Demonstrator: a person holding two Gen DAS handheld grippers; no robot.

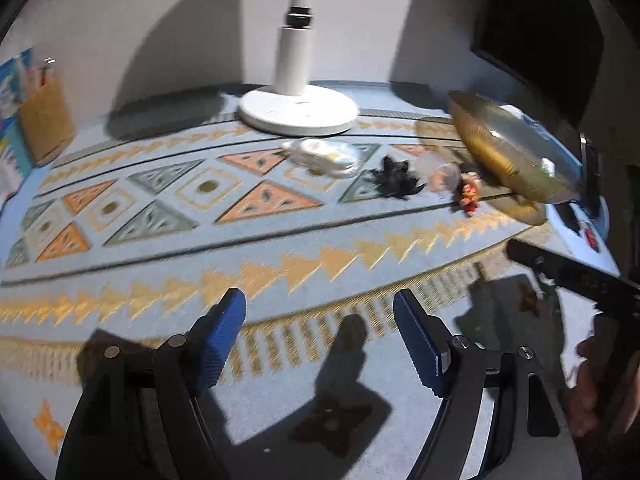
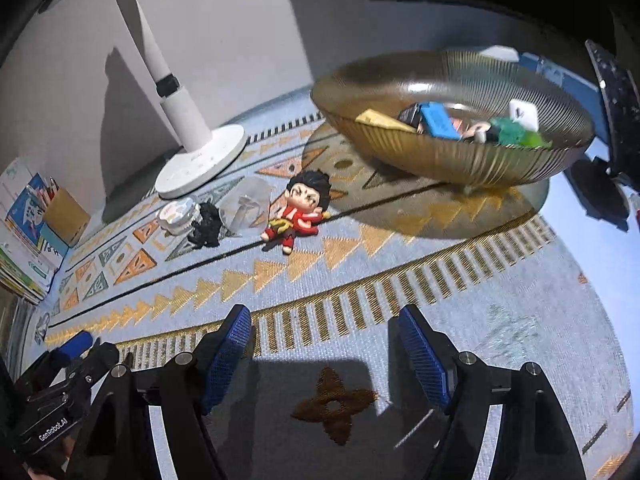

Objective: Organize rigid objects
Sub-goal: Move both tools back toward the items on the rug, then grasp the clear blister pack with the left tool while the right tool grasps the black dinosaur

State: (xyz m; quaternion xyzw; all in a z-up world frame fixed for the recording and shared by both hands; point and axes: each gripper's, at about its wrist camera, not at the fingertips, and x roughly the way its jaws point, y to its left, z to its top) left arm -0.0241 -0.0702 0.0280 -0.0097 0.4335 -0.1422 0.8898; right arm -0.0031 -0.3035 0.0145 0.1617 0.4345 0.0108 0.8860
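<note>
A ribbed amber glass bowl (image 2: 460, 160) stands at the right on the patterned cloth and holds several small items; it also shows in the left wrist view (image 1: 504, 152). To its left lie a red figurine with black hair (image 2: 298, 214) (image 1: 469, 194), a clear plastic capsule (image 2: 248, 208) (image 1: 440, 174), a black toy (image 2: 206, 222) (image 1: 394, 180) and a white clear-wrapped item (image 2: 176, 214) (image 1: 324, 156). My left gripper (image 1: 320, 340) is open and empty above the cloth's fringe. My right gripper (image 2: 326, 348) is open and empty, near the cloth's front edge.
A white lamp base (image 1: 298, 110) (image 2: 200, 162) stands at the back. A brown pencil holder (image 1: 46, 120) (image 2: 66, 210) and stacked books (image 2: 24, 240) are at the far left. Dark objects (image 2: 600, 188) lie right of the bowl. The right gripper's body (image 1: 576, 276) shows in the left wrist view.
</note>
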